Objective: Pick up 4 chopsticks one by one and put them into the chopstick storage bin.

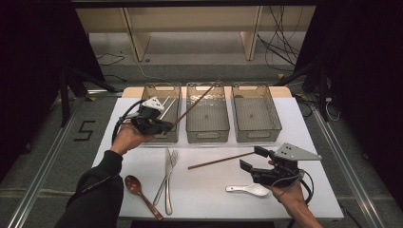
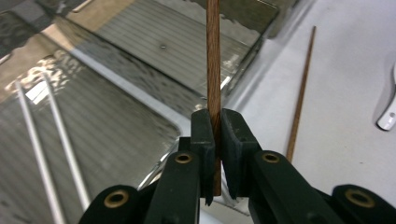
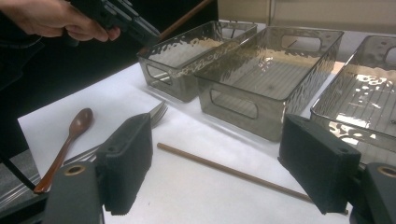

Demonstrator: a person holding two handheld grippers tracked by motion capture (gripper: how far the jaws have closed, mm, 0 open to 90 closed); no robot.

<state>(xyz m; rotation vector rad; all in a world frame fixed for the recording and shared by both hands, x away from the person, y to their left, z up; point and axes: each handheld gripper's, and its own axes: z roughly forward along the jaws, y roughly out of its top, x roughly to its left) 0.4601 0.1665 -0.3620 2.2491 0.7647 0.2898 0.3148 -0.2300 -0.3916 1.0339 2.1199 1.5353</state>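
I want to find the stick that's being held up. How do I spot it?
Look at the three see-through bins along the back of the white table. Above the left and middle ones, the left gripper is shut on a thin brown chopstick. It slants up in the air, while the other chopstick lies flat on the table.

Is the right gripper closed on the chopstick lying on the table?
No. The right gripper stands open above the chopstick, its jaws wide apart and not touching it.

A slim brown wooden chopstick (image 2: 213, 60) slants up over the bins; its twin (image 1: 221, 160) lies flat on the white worktop (image 1: 209, 190).
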